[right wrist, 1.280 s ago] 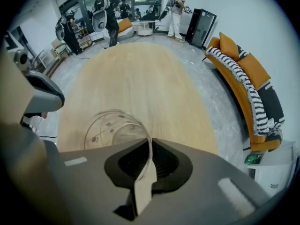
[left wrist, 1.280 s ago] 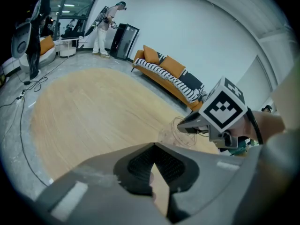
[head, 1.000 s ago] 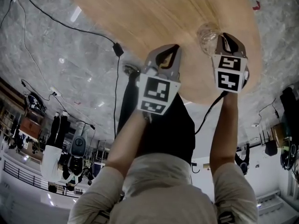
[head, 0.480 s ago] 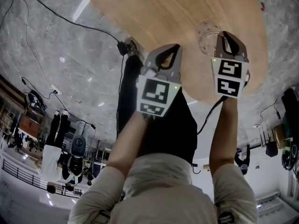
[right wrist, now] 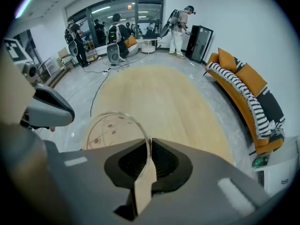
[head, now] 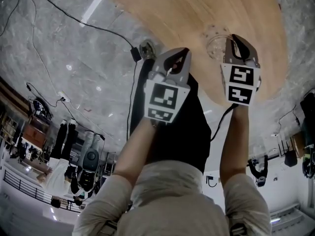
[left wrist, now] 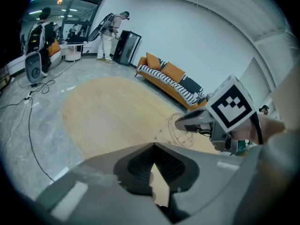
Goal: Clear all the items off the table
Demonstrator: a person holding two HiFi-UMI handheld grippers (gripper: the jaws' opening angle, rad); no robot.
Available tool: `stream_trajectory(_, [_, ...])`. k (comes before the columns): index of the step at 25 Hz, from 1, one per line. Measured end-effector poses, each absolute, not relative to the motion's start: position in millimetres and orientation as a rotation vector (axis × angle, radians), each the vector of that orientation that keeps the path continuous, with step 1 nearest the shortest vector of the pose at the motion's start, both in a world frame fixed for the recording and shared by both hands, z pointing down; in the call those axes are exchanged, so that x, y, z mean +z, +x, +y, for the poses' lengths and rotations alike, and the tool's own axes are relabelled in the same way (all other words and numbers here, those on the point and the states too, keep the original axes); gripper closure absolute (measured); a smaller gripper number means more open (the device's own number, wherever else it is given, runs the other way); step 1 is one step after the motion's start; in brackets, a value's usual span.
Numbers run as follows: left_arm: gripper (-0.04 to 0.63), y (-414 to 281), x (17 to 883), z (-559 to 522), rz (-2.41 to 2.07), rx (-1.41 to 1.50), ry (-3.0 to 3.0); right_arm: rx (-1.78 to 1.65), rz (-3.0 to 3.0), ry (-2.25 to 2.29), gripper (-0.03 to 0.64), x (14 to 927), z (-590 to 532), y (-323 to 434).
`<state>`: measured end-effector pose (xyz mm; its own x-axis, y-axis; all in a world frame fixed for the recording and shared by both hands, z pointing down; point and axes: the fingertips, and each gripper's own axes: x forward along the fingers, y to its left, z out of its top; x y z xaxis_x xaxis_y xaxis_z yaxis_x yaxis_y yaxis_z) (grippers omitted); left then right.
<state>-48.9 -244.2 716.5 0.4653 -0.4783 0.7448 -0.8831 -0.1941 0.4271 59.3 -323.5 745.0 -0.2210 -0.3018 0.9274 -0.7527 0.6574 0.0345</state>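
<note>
Main risk: your right gripper (head: 236, 39) has the clear glass (head: 216, 42) by one thin side wall only. It can pivot in the pinch and slip out, or crack if you squeeze harder, and a fast swing off the table (head: 197, 9) would likely set that off. Second risk: your left gripper (head: 177, 55) sits near the glass and could knock it if your hands close in. A black cable (head: 134, 54) also runs across the floor by the table's near edge, so it's a trip hazard once you step away. The glass is over the right part of the table's near edge; can't tell if its base rests on the wood or hangs clear. Right jaws are nearly together, clamped on the glass wall at the rim, one jaw inside the glass and one outside. Left jaws have their tips together with nothing between them, only wood showing through the slot behind, and they touch nothing. No other items show on the table, so this glass looks like the last thing to clear.
</note>
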Motion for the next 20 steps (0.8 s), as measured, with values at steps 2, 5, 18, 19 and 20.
stream_trajectory(2, [0.575, -56.9, 705.6, -240.4, -1.158, 0.575, 1.848, 0.522, -1.819, 0.845, 0.594, 736.3, -319.5, 49.0])
stream_trajectory(5, [0.574, -66.7, 681.9, -229.8, -1.157, 0.575, 1.884, 0.510, -1.844, 0.845, 0.594, 717.4, -309.2, 34.6])
stream_trajectory(18, [0.575, -99.9, 557.1, -193.6, -1.163, 0.565, 1.997, 0.619, -1.941, 1.019, 0.594, 579.9, -252.0, 1.2])
stream_trajectory(19, [0.575, -100.0, 547.1, -195.1, -1.159, 0.563, 2.016, 0.622, -1.943, 1.042, 0.594, 569.5, -249.8, 1.8])
stream_trajectory(20, [0.574, -99.3, 537.2, -197.8, -1.154, 0.563, 2.040, 0.626, -1.945, 1.064, 0.594, 560.4, -247.9, 2.7])
